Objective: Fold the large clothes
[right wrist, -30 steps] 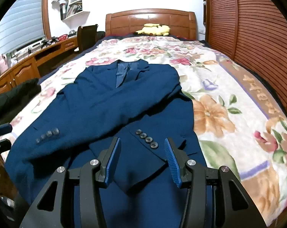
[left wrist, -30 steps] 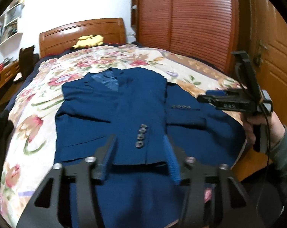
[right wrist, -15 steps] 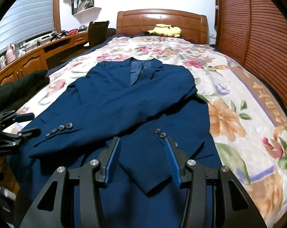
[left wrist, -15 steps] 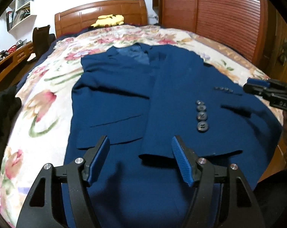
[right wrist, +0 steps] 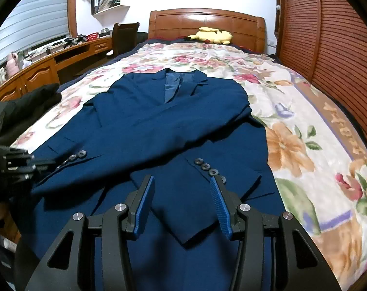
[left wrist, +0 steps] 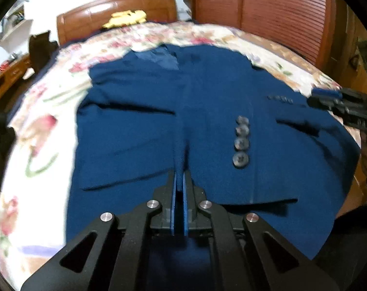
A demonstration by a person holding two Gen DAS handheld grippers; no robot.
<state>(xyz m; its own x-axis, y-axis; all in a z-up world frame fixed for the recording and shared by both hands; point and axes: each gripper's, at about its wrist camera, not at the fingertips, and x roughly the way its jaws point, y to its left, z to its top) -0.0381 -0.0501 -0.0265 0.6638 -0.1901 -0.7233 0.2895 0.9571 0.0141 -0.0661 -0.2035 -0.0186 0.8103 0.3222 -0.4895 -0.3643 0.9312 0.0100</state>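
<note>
Our navy suit jacket [right wrist: 173,126] lies flat on the floral bedspread [right wrist: 304,131], sleeves crossed over its front. Our left gripper [left wrist: 179,181] pinches a sleeve edge (a thin bite, so it may slip); our right gripper [right wrist: 182,186] hovers open, empty.

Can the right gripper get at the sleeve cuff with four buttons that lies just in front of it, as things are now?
Probably yes. The right gripper has its jaws open with nothing between them, and the sleeve cuff lies flat on top of the blue jacket, uncovered. The left gripper is pinching cloth elsewhere.
</note>
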